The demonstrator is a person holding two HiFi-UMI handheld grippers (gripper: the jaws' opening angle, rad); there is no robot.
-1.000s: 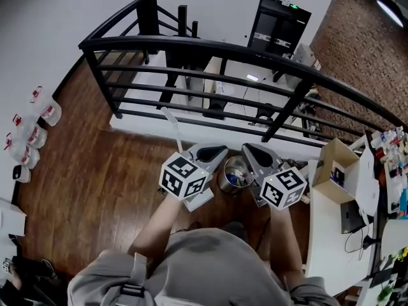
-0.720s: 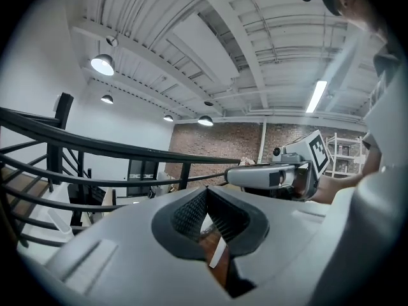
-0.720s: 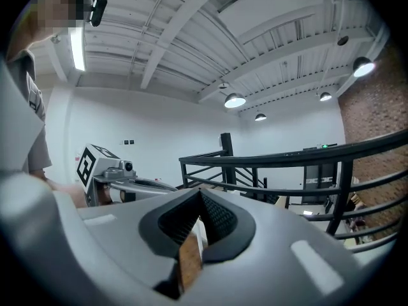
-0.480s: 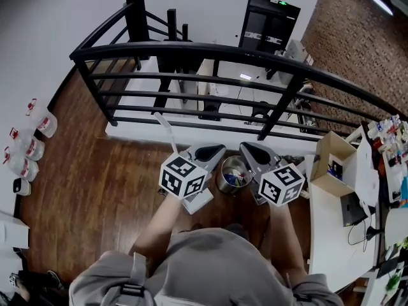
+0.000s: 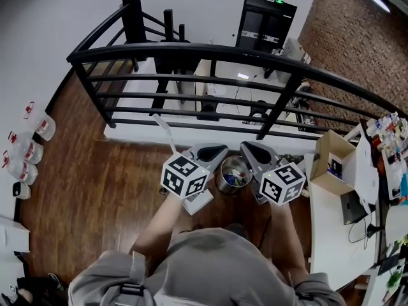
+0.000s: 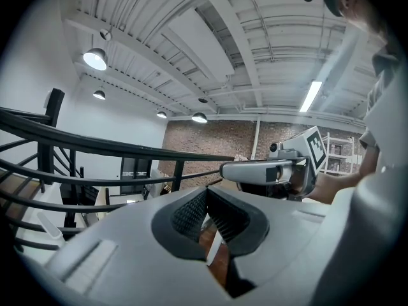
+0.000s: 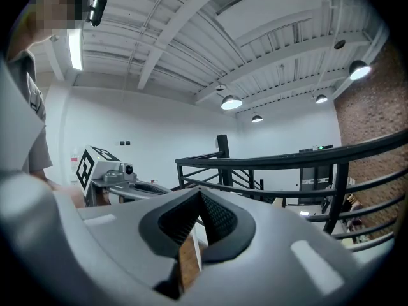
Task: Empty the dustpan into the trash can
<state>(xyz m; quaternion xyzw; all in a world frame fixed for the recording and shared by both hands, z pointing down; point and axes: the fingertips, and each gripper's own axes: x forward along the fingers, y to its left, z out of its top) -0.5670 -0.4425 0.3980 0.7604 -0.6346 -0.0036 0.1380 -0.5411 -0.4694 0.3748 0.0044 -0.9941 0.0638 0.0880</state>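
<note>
A steel trash can (image 5: pixel 233 174) with some rubbish inside stands on the wood floor, between my two grippers in the head view. A white dustpan (image 5: pixel 198 202) sits on the floor under my left hand, and its long white handle (image 5: pixel 165 131) slants up to the left. My left gripper (image 5: pixel 218 150) (image 6: pixel 205 194) is shut with nothing between its pads; the handle (image 6: pixel 51 225) shows off to its left. My right gripper (image 5: pixel 247 148) (image 7: pixel 199 197) is also shut and empty. Each gripper view shows the other gripper (image 6: pixel 271 169) (image 7: pixel 118 176) held level beside it.
A black metal railing (image 5: pixel 255 53) runs across just beyond the trash can, with a lower level behind it. A white desk (image 5: pixel 328 225) with a cardboard box (image 5: pixel 332 164) and a laptop (image 5: pixel 350 207) stands at the right. Plastic jugs (image 5: pixel 24 150) line the left wall.
Both grippers stay shut and in place over the trash can. Only the head view has shifted slightly.
</note>
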